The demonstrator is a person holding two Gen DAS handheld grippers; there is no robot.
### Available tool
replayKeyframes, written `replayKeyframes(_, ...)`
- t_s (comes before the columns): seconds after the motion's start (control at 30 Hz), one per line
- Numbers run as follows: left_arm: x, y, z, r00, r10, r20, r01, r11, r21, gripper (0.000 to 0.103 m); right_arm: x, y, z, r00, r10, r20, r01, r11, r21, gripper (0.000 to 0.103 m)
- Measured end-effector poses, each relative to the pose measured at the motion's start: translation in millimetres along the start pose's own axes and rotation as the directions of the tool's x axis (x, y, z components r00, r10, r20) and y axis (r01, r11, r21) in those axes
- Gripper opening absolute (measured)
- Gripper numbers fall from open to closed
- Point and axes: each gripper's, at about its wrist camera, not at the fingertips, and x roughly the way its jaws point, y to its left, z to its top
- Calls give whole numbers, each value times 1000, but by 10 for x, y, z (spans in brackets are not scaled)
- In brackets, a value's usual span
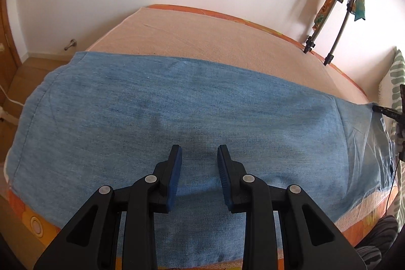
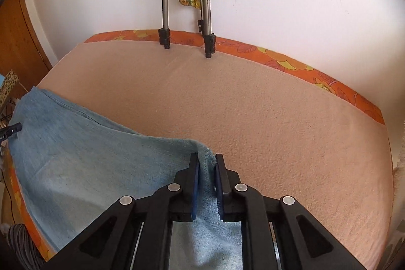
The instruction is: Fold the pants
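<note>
The pants (image 1: 177, 105) — light blue denim — lie spread across the near half of the bed (image 1: 202, 37), draping over its front edge. The left gripper (image 1: 198, 156) hovers above the cloth, its 2 fingers apart and holding nothing. The right gripper (image 2: 207, 163) is clamped on a raised fold of the pants — probably a hem. A tripod (image 2: 187, 4) stands at the bed's far edge.

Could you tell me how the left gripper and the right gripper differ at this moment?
The left gripper has its jaws wide apart over flat denim; the right gripper has its jaws narrowed around a raised fold. The left holds nothing; the right pinches the pants. Both have black fingers with blue pads.
</note>
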Motion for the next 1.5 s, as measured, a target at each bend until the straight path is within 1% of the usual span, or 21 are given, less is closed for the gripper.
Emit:
replayKeyframes(0.03,-34,44,-4,1000,7,5,-7,1000,-5,27,48,18,-5,1000,-7,-12,7,1000,-3,12)
replayKeyframes(0.13,-167,215,-2,999,41,28,-40,999,-30,27,36,29,-6,999,-41,-6,41,999,4,20)
replayKeyframes(0.17,-223,295,-2,998,53,37,-51,998,-45,27,3,38,5,999,-52,1,52,999,7,27)
replayKeyframes(0.2,-279,376,-1,997,64,46,-62,996,-59,27,-47,51,20,998,-61,14,61,998,10,37)
replayKeyframes(0.33,-494,710,-13,989,132,74,-124,988,-95,28,-353,144,45,998,-42,53,42,999,2,38)
replayKeyframes(0.4,-597,908,-39,986,147,84,-135,981,-137,38,-496,282,51,998,-21,67,23,999,-29,39)
replayKeyframes(0.43,-642,1008,-58,985,150,86,-134,977,-167,40,-554,366,57,997,-15,72,18,999,-46,39)
replayKeyframes(0.47,-692,1118,-82,983,157,90,-137,971,-197,40,-617,449,67,997,1,77,4,998,-60,41)
replayKeyframes(0.57,-802,1403,-161,979,179,100,-147,952,-267,41,-797,699,83,993,82,86,-74,993,-91,41)
replayKeyframes(0.63,-807,1568,-225,982,173,80,-141,942,-305,41,-894,906,58,988,126,87,-115,986,-122,41)
replayKeyframes(0.73,-814,1788,-322,984,170,59,-138,922,-361,42,-957,1219,-9,981,184,59,-171,971,-169,41)
replayKeyframes(0.83,-805,1968,-434,989,133,56,-94,889,-448,49,-983,1533,-155,973,231,18,-221,950,-222,41)
replayKeyframes(0.9,-782,2034,-480,992,107,70,-60,870,-489,51,-985,1715,-255,970,242,-14,-237,935,-263,41)
replayKeyframes(0.97,-729,2066,-497,994,87,68,-41,860,-509,52,-963,1848,-358,971,234,-43,-236,924,-302,42)
replayKeyframes(1.03,-662,2073,-525,996,67,53,-28,843,-538,52,-937,1910,-448,969,237,-71,-248,917,-311,42)
replayKeyframes(1.1,-636,2047,-563,997,57,60,-14,832,-554,53,-932,1909,-536,966,243,-91,-260,915,-309,42)
replayKeyframes(1.23,-643,1974,-594,996,62,66,-16,837,-547,54,-959,1959,-796,964,224,-141,-260,903,-343,45)
replayKeyframes(1.37,-649,1975,-569,996,69,64,-21,825,-565,55,-860,2074,-1066,963,193,-187,-254,883,-396,47)
replayKeyframes(1.4,-647,1974,-561,996,73,61,-25,822,-569,55,-805,2109,-1118,963,186,-197,-253,878,-407,50)
replayKeyframes(1.47,-637,1959,-544,995,85,50,-42,826,-563,55,-661,2199,-1223,969,131,-210,-216,862,-459,52)
replayKeyframes(1.5,-628,1947,-538,994,95,44,-56,833,-551,55,-590,2241,-1266,973,93,-210,-187,852,-489,50)
